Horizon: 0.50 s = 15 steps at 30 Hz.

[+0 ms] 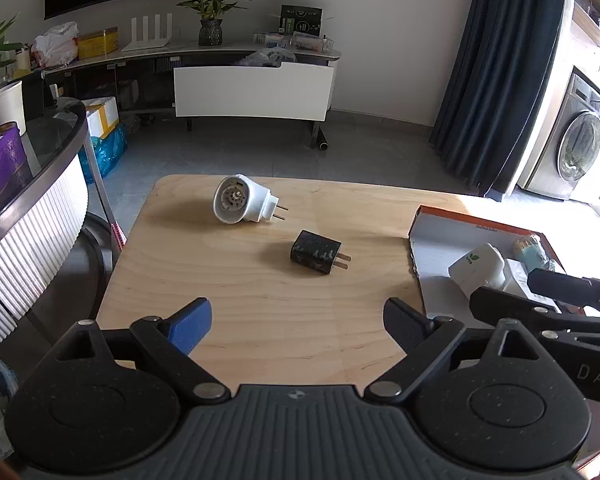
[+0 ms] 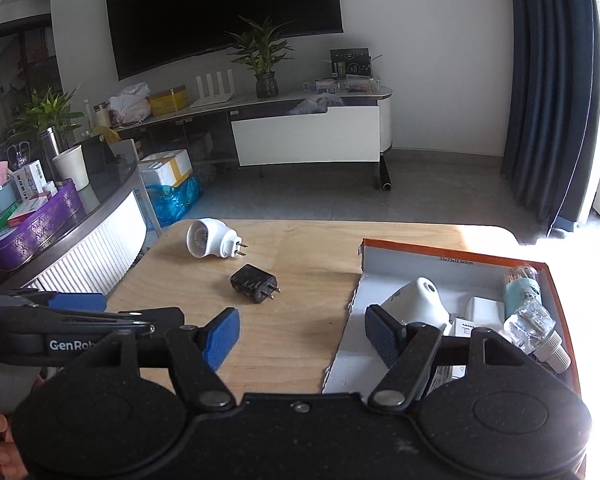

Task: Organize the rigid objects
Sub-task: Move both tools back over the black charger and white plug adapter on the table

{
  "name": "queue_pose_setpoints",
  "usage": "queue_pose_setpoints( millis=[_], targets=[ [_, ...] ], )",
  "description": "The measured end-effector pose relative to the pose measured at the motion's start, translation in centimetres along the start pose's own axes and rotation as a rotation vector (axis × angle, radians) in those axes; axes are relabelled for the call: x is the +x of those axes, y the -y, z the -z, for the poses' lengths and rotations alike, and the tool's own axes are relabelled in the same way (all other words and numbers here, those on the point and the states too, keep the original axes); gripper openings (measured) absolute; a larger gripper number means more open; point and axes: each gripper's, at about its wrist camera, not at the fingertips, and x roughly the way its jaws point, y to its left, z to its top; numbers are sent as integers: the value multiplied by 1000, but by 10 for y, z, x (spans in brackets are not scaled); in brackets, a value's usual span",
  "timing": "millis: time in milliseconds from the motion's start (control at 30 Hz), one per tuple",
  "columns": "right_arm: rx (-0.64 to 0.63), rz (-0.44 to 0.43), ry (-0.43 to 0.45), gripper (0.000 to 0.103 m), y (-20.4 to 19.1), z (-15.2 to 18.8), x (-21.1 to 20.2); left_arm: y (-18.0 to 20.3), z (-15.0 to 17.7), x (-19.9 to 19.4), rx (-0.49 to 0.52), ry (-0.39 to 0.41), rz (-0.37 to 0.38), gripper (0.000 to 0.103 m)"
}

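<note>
The left gripper (image 1: 298, 322) hangs over the near part of the wooden table (image 1: 260, 300). Its jaws stand wide apart with nothing between them; only bare tabletop shows in the gap. The right gripper (image 2: 302, 336) is just beside it on the right, over the near left edge of the cardboard box (image 2: 420, 250). Its jaws are likewise spread and empty, and its right finger (image 2: 382, 338) hangs above the box interior.

Two items lie loose on the table, beyond both grippers:
- The black plug adapter (image 1: 316, 257) lies on its side near the table centre, prongs pointing right. It is beyond the left gripper and slightly right of that gripper's centre line, apart from both fingers.
- The white plug-in device (image 1: 242, 204) lies farther away and to the left, near the far left corner of the table. Its round open face points left and toward the camera; its two prongs point right. It is well apart from the black adapter.

The cardboard box occupies the right side of the table. It is shallow, with orange outer walls and a white inner lining. Contents, as seen from the right wrist view:
- a white moulded device (image 2: 418, 300) with a round hole, toward the left of the group;
- a white rectangular block (image 2: 482, 310) just right of it;
- a blue-labelled bottle (image 2: 522, 286) against the far right wall;
- a clear faceted bottle (image 2: 534, 328) with a white neck, at the near right.

From the left wrist view, a white adapter with a green leaf mark (image 1: 478, 268) also shows in the box.
</note>
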Motion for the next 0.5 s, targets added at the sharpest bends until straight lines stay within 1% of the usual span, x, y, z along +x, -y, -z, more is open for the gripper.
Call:
queue_pose_setpoints(
  millis=[500],
  targets=[
    [-49, -47, -46, 82, -26, -3, 26, -27, -2, 10, -26, -17, -25, 95]
  ],
)
